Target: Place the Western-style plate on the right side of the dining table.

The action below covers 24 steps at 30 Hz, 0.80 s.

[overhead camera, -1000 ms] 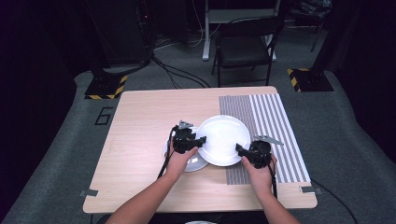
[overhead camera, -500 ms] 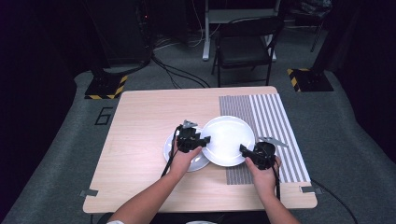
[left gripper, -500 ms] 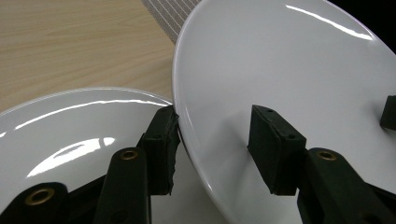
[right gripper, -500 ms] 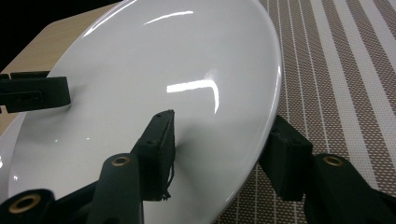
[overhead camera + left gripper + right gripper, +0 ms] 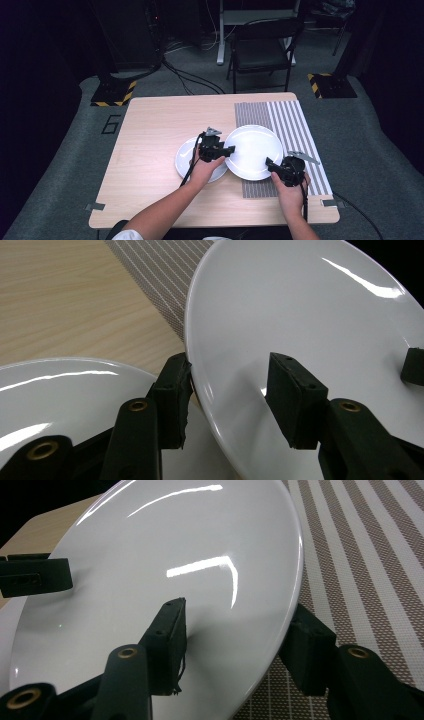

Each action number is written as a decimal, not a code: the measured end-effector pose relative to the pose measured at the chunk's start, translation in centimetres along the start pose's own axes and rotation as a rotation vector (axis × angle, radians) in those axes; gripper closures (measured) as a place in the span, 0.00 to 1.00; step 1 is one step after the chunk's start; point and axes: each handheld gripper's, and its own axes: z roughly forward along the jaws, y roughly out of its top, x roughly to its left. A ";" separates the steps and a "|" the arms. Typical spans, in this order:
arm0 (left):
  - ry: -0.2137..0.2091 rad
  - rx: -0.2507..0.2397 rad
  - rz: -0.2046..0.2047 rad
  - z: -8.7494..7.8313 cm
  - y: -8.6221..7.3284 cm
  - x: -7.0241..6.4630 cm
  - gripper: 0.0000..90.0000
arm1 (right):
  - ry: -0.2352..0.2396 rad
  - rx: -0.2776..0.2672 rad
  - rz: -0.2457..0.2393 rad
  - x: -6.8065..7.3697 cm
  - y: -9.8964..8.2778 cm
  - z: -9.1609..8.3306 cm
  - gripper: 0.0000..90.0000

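Both tongs are clamping the large white plate [image 5: 254,151] by opposite rims, the left tongs [image 5: 226,151] and right tongs [image 5: 270,165] sharing its weight so it is staying level, hanging over the striped mat [image 5: 295,125] and overlapping the smaller plate [image 5: 186,159] on the worktop [image 5: 150,130].
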 end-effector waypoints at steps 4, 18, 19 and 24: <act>-0.014 -0.002 0.011 0.4 0.2 -0.4 0.58 | -0.013 -0.006 0.018 -0.3 -0.1 -0.4 0.53; -0.054 0.018 0.038 1.8 0.7 -1.7 0.58 | -0.051 -0.029 0.046 -1.7 -0.5 -1.8 0.53; -0.059 0.017 0.037 1.9 0.8 -1.8 0.58 | -0.053 -0.029 0.047 -1.8 -0.6 -1.9 0.53; -0.072 0.030 0.049 2.3 1.0 -2.4 0.58 | -0.069 -0.041 0.063 -2.2 -0.6 -2.4 0.53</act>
